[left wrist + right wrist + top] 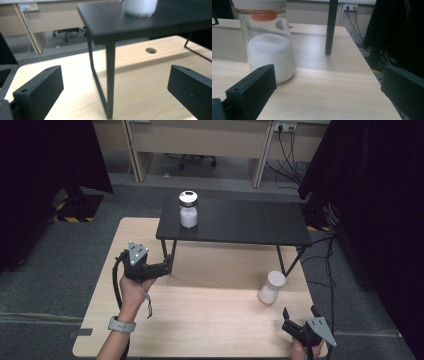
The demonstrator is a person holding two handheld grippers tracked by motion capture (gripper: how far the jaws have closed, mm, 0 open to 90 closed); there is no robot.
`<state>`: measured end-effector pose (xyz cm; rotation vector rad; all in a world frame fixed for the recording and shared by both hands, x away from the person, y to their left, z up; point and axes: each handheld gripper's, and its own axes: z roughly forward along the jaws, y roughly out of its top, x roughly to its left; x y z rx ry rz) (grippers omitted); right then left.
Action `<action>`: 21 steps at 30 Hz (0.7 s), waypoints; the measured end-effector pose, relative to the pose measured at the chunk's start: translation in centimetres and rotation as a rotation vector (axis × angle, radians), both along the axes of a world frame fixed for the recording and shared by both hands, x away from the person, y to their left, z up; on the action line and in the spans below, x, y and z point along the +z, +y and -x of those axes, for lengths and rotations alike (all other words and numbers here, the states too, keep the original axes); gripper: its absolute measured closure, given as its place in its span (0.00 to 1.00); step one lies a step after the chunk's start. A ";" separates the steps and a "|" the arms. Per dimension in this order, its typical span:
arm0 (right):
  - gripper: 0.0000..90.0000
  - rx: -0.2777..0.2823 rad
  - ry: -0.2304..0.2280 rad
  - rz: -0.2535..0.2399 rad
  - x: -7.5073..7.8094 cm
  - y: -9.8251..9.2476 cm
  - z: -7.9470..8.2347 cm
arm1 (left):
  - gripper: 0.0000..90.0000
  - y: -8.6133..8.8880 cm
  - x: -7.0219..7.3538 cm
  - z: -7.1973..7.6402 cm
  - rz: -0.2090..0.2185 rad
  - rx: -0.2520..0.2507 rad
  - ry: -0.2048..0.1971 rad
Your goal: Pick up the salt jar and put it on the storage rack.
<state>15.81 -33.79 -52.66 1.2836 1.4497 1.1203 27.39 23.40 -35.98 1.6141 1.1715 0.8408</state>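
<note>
We hold the right gripper (301,316) low at the near right corner of the wooden counter (200,320), its jaws spread wide with nothing between them. Just beyond it and a little to the left stands a glass jar (272,288) about half full of white powder, upright on the counter and capped with a white lid (276,279); in the right gripper view the jar (270,50) sits close ahead of the left jaw, apart from it, with an orange stopper (264,17) showing under the lid.

Our left gripper (167,266) hovers over the left part of the counter, jaws also wide and empty, pointing at the near left leg (110,80) of a small black table (235,222) that stands on the far half of the counter. A second jar (188,210) of white powder, with a silvery lid, stands on that black table near its left end.
</note>
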 end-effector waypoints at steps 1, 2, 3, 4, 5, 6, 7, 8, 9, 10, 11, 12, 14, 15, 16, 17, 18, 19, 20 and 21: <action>0.00 0.002 0.002 0.000 0.0 0.0 0.0 | 0.00 0.2 -0.3 0.3 0.002 0.005 0.003; 0.00 0.003 0.002 0.001 0.0 0.0 0.0 | 0.00 0.4 -0.5 0.5 0.005 0.011 0.006; 0.00 0.004 0.001 0.000 0.0 -0.1 0.0 | 0.00 0.6 -0.8 0.8 0.010 0.016 0.008; 0.00 0.005 0.001 -0.001 0.0 -0.1 0.0 | 0.00 0.9 -1.1 1.1 0.017 0.022 0.010; 0.00 0.005 0.001 -0.001 0.0 -0.1 0.0 | 0.00 1.1 -1.3 1.5 0.028 0.031 0.013; 0.00 0.005 0.000 -0.001 0.0 -0.1 0.0 | 0.00 1.3 -1.6 1.8 0.043 0.040 0.015; 0.00 0.006 0.001 -0.003 0.0 -0.1 0.0 | 0.00 1.6 -2.0 2.2 0.053 0.048 0.015; 0.00 0.006 0.001 -0.003 0.0 -0.1 0.0 | 0.00 1.7 -2.3 2.6 0.057 0.056 0.017; 0.00 0.006 0.002 -0.004 0.0 -0.1 0.0 | 0.00 1.9 -2.6 2.9 0.061 0.066 0.021; 0.00 0.007 0.002 -0.004 0.0 -0.1 0.0 | 0.00 2.1 -2.9 3.1 0.064 0.072 0.027; 0.00 0.008 0.002 -0.003 0.0 -0.1 0.0 | 0.00 2.3 -3.2 3.4 0.070 0.080 0.031; 0.00 0.009 0.004 -0.002 0.1 -0.2 0.0 | 0.00 2.5 -3.6 3.6 0.072 0.087 0.034; 0.00 0.012 0.005 0.001 0.1 -0.2 0.0 | 0.00 2.8 -4.2 4.1 0.075 0.105 0.042; 0.00 0.013 0.005 0.002 0.1 -0.2 0.0 | 0.00 2.9 -4.4 4.3 0.076 0.118 0.051; 0.00 0.013 0.004 0.003 0.1 -0.2 0.0 | 0.00 3.0 -4.6 4.4 0.078 0.126 0.057; 0.00 0.014 0.004 0.003 0.1 -0.2 0.0 | 0.00 3.2 -4.9 4.6 0.080 0.130 0.063; 0.00 0.013 0.004 0.003 0.0 -0.2 0.0 | 0.00 3.2 -5.1 4.7 0.075 0.138 0.068; 0.00 0.013 0.004 0.003 0.1 -0.2 0.0 | 0.00 3.3 -5.3 4.8 0.071 0.143 0.072; 0.00 0.013 0.002 0.005 0.0 -0.2 0.0 | 0.00 3.4 -5.5 5.0 0.075 0.146 0.077; 0.00 0.013 0.002 0.005 0.0 -0.2 0.0 | 0.00 3.5 -5.7 5.1 0.079 0.148 0.080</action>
